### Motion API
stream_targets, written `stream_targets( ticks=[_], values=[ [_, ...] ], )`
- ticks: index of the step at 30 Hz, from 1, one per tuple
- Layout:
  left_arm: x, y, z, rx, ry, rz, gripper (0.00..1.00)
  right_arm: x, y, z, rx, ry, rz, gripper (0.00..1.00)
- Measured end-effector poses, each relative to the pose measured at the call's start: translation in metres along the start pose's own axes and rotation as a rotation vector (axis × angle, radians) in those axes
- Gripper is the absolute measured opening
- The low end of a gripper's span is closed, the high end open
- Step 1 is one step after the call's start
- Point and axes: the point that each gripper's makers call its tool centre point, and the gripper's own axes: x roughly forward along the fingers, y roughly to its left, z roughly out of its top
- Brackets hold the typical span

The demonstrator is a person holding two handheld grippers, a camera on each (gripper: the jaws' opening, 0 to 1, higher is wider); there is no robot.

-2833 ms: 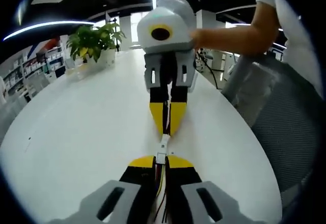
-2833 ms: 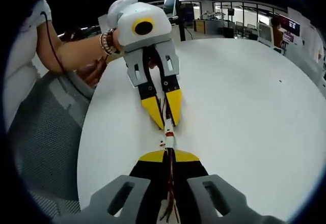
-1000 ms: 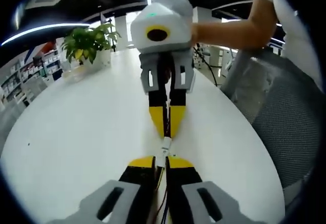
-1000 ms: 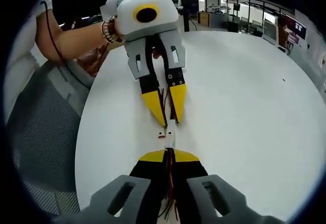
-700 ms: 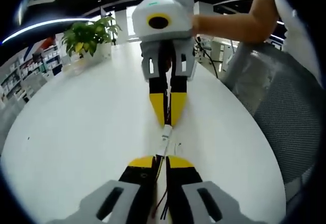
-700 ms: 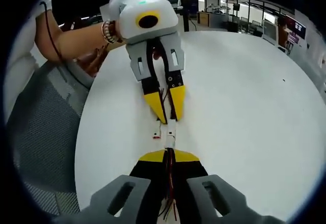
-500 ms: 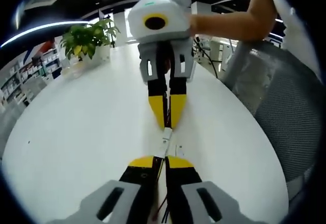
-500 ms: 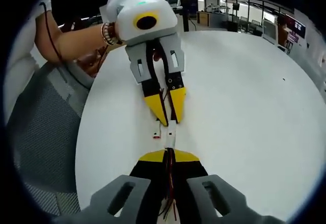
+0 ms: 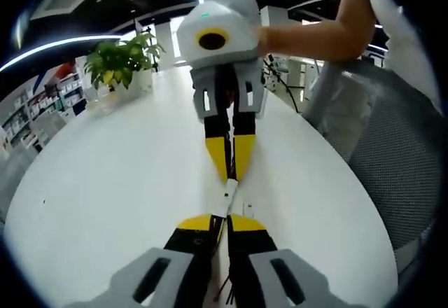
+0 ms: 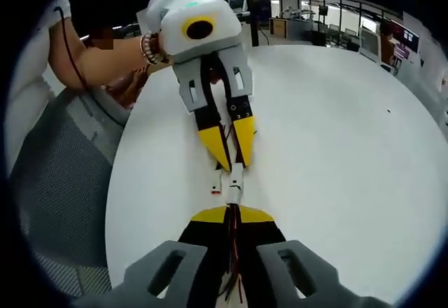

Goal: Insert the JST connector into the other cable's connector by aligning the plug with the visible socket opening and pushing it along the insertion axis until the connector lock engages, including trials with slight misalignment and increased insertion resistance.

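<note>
Both tools faced each other nose to nose over a round white table (image 9: 105, 182). In the left gripper view, the left tool (image 9: 218, 222) had its yellow-tipped jaws drawn together on a bundle of thin wires (image 9: 218, 234), and the white JST connector (image 9: 227, 197) stood out just past its tips. The right tool (image 9: 230, 171) came down from the top of that view, its jaws also pinched together, tips touching the far end of the connector. In the right gripper view, the right tool (image 10: 232, 214) was clamped on red and dark wires (image 10: 233, 252), the white connector (image 10: 234, 179) bridging the short space to the left tool (image 10: 232, 159) opposite. Whether the two halves were fully seated could not be told. A small red-and-white scrap (image 10: 215, 190) lay on the table just beside the connector.

A potted plant (image 9: 120, 63) stood well apart near the table's far edge. A grey mesh chair (image 9: 392, 154) sat close against the table's rim beside the person's arm (image 9: 315, 38). The table surface around the tools lay bare and open on both sides.
</note>
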Motion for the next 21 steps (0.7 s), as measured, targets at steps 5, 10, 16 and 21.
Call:
stream_targets(
  ticks=[5, 10, 16, 21],
  values=[
    [0.0012, 0.0018, 0.0021, 0.013, -0.002, 0.006, 0.01, 0.0003, -0.0002, -0.0016, -0.002, 0.008, 0.002, 0.01],
    [0.0022, 0.0012, -0.0005, 0.016, 0.009, -0.002, 0.01, -0.0002, -0.0005, -0.0010, -0.001, 0.007, 0.002, 0.01],
    [0.0011, 0.0037, -0.0010, 0.016, 0.008, 0.007, 0.01, -0.0013, 0.0000, 0.0018, 0.000, -0.002, 0.002, 0.01],
    [0.0015, 0.0030, -0.0010, 0.017, 0.008, 0.003, 0.01, 0.0000, 0.0016, 0.0002, -0.005, 0.010, 0.007, 0.01]
  ],
)
